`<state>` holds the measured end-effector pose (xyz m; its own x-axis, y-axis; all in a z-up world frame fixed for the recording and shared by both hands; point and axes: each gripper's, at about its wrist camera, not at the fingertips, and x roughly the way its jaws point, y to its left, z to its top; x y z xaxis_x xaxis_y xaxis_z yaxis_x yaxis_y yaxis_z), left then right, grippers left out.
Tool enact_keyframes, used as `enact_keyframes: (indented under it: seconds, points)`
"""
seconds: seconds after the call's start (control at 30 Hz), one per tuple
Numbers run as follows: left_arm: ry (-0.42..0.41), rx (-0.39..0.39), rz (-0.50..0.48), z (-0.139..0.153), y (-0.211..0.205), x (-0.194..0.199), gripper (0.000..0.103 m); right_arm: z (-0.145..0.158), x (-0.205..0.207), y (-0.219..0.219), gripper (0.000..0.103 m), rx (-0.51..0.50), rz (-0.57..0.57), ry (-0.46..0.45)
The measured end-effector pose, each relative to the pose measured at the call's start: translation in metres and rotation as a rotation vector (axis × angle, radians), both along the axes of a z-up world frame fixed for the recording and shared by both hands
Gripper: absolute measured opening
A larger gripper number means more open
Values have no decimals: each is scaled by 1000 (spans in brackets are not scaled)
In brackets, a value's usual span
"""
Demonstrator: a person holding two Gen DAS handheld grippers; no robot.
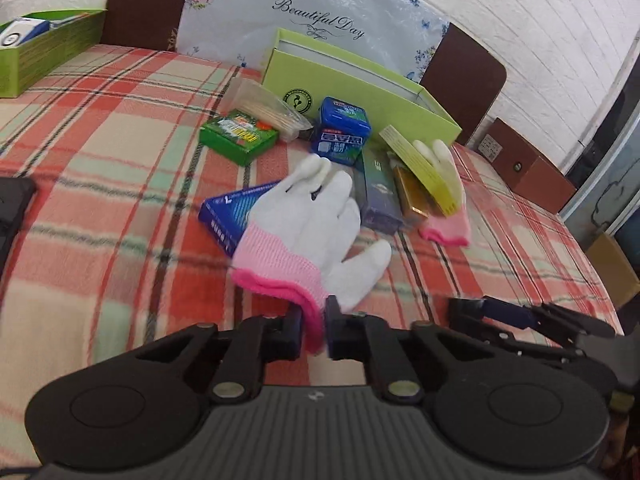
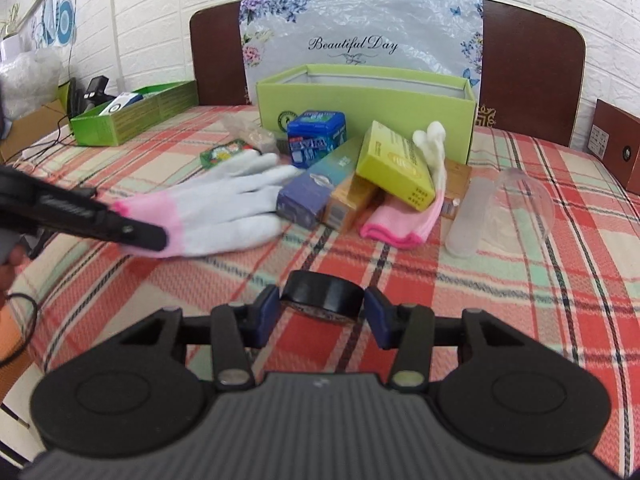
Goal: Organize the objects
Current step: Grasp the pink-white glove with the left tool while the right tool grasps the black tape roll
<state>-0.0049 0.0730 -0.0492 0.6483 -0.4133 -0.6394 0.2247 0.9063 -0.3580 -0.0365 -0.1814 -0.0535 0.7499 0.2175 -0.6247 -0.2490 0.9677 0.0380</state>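
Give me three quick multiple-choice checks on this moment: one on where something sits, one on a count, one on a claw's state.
1. Where is the yellow box?
A. Inside the green bin
B. Leaning on the other cartons, in front of the green bin
C. In the right claw

2. How many white gloves with pink cuffs are in view?
A. One
B. Two
C. Four

3. What is the left claw doing?
A. Pinching the pink cuff of the near glove
B. Open over bare blanket
C. Holding the tape roll

Answers: 1 B, it tilts across the cartons outside the bin. 2 B, the near glove plus the second glove under the yellow box. 3 A, the cuff sits between its pads; the tape roll is in the right claw.
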Motion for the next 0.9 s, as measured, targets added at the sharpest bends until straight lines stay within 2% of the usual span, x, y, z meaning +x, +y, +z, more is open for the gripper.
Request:
enact_keyframes:
  seconds: [0.03,0.1,0.13,0.2,0.23,0.27,0.33,0.4,0.47,0.5,0.57,0.63,0.77,0.8,0.83,0.87,0.9]
  points:
    - [-5,5,4,1,3,-7,50,-2,-4,-1,46,-6,1,6]
    - [-38,31,35,6,9,-15,77,-5,-15,-3,47,-15,4,18]
    - [-67,46,45,9,11,-17,78,-5,-19,-4,49,-21,6,24]
    - [-127,79,29,17,12,-9,82,-6,-25,-4,61,-32,11,22]
    - [-147,94,13,19,10,-3,88,-6,-25,-4,63,-33,10,17]
    - [-171,110,-7,20,7,5,89,-5,-24,-4,64,-32,8,13]
    - [-185,143,-53,19,-2,20,90,-4,-20,-2,64,-30,-4,9]
    - [-144,167,-101,14,-16,31,88,-3,-16,0,64,-23,-14,11]
    - [-100,175,-195,6,-30,33,74,-3,-16,2,66,-23,-15,12]
    - [-80,171,-236,1,-36,31,59,-3,-16,2,67,-24,-15,13]
    - [-70,172,-249,-7,-44,25,58,-5,-17,2,67,-26,-16,21]
    - [-97,178,-214,-10,-46,22,64,-7,-15,1,67,-28,-18,31]
    - [-51,105,-156,-12,-46,38,65,-11,-8,0,67,-30,-24,44]
    - [-47,102,-160,-11,-48,40,55,-11,-7,1,67,-29,-24,43]
    - [-44,113,-164,-11,-50,40,34,-10,-6,1,67,-29,-23,42]
    - [-43,127,-167,-11,-52,41,29,-10,-6,2,65,-29,-22,40]
    - [-48,137,-168,-11,-54,41,29,-10,-6,3,61,-27,-24,40]
